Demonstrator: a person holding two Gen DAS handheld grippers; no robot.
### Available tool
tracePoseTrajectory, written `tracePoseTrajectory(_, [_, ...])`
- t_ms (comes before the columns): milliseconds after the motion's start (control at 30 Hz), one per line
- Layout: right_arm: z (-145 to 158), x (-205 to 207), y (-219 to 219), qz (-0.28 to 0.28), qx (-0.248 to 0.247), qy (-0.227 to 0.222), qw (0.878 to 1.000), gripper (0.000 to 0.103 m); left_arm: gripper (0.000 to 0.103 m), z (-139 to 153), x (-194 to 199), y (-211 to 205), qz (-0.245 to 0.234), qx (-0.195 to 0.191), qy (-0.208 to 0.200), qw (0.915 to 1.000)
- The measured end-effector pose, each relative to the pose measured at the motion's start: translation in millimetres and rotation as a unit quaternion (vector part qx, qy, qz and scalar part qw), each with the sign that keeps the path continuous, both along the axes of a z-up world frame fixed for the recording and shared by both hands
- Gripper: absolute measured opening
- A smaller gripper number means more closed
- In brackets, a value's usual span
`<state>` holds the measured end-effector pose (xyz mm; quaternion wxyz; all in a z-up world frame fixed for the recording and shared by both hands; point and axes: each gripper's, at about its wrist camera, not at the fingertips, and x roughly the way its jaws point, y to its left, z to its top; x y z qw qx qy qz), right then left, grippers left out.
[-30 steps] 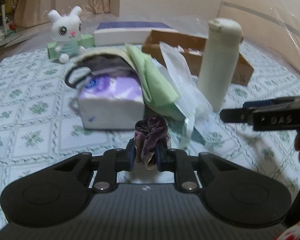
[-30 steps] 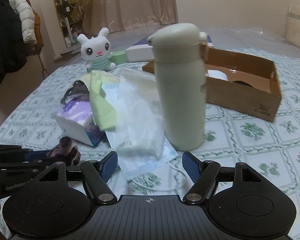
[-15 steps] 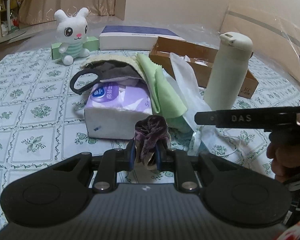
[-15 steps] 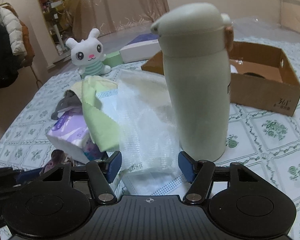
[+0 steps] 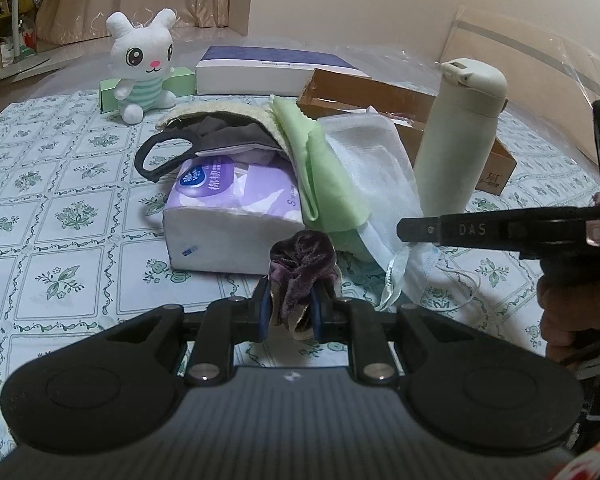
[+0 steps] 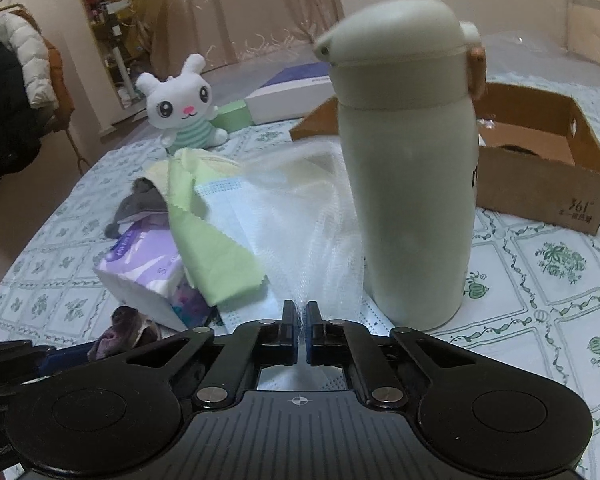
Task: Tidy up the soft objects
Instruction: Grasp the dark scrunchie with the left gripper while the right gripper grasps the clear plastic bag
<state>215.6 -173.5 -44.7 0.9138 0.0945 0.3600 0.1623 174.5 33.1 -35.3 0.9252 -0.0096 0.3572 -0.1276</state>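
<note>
At the bottom centre of the left wrist view, the left tongs (image 5: pixel 288 312) are pinched narrow on a crumpled purple velvet scrunchie (image 5: pixel 302 266), which stands up between the blue pads just above the green-patterned bedspread (image 5: pixel 60 208). Just behind it, mid-frame, lies a purple tissue pack (image 5: pixel 230 216) with a dark face mask (image 5: pixel 188 146) and a cream fleecy cloth (image 5: pixel 220 114) draped over its far side. A light green cloth (image 5: pixel 320 176) slopes down the pack's right edge, and against that leans a white gauzy cloth (image 5: pixel 374 164) over a pale blue face mask (image 5: pixel 384 244). A cream flask (image 5: pixel 456 140) stands upright to the right of the heap, with a brown cardboard box (image 5: pixel 496 160) behind it. At the upper left sits a white plush rabbit (image 5: pixel 142 64), a green box (image 5: pixel 180 80) and a flat white-and-blue box (image 5: pixel 276 68) beside it. In the right wrist view, the right tongs (image 6: pixel 299 334) at lower centre are drawn nearly together on a fold of the white gauzy cloth (image 6: pixel 296 216), which stretches up from between the pads toward the heap. The cream flask (image 6: pixel 408 168) looms blurred just right of them, touching the gauze's edge. The scrunchie (image 6: pixel 124 330) shows at the lower left, and the right tongs (image 5: pixel 416 229) reach in from the right edge of the left view.
</note>
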Motion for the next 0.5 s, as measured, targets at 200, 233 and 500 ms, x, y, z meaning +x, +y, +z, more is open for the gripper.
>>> tracePoseTrajectory(200, [15.6,-24.8,-4.2,0.023,-0.006,-0.012,1.000,0.002,0.018,9.0,-10.0,-5.9,0.000,0.004,-0.009,1.0000])
tracePoseTrajectory(233, [18.3,-31.0,-5.9,0.029,-0.006,-0.012,0.999,0.002,0.018,10.7,-12.2,-7.1,0.000,0.004,-0.010,0.9999])
tracePoseTrajectory(500, [33.9,-70.7,-16.7,0.066,-0.011,-0.006,0.998,0.002,0.018,24.2,-36.6,-14.8,0.003,0.009,-0.021,0.9997])
